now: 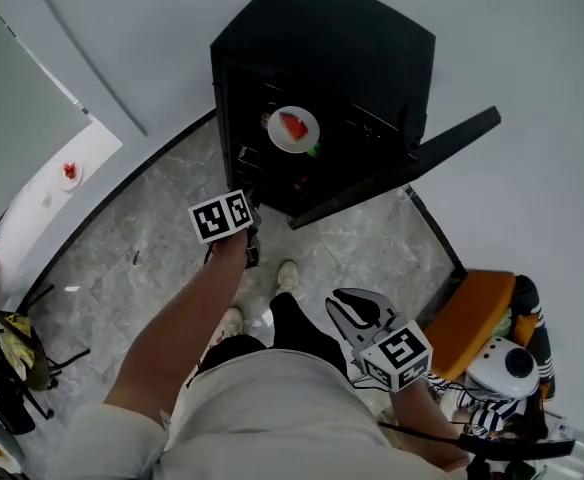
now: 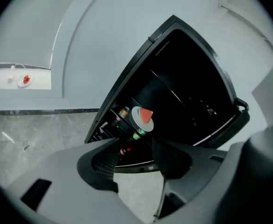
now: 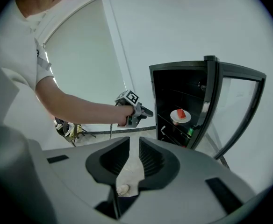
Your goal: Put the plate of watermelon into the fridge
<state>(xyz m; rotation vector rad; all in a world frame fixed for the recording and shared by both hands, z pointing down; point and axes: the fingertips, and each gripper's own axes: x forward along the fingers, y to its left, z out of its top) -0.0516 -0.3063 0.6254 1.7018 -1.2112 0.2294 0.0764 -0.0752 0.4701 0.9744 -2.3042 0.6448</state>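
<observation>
1. Left tool has its jaws spread and holds nothing. Only the marble floor and the lower edge of the fridge show in the gap. In the head view its marker cube and the person's hand cover most of it, so the jaws cannot be read there.
2. The right tool is held low beside the person's waist. Its jaws are drawn almost together, with a thin slit between them and nothing in it. A strip of floor and a shoe toe show through the slit.
3. The plate of watermelon sits inside the open black fridge, in its upper half and apart from both tools. The left tool is just outside the opening and points in at it.
4. The fridge interior is very dark. A green bottle shows just below the plate and a can-like thing beside it. The lower levels are too dim to make out.
5. The fridge door stands swung out to the right. In the right gripper view its frame cuts across the right part of the interior.
6. A second plate with something red on it lies on a white table, well apart at the left. It is too small to identify.
7. An orange seat at the lower right is partly hidden by the right tool's cube. The clutter beside it is cut off by the frame edge.
</observation>
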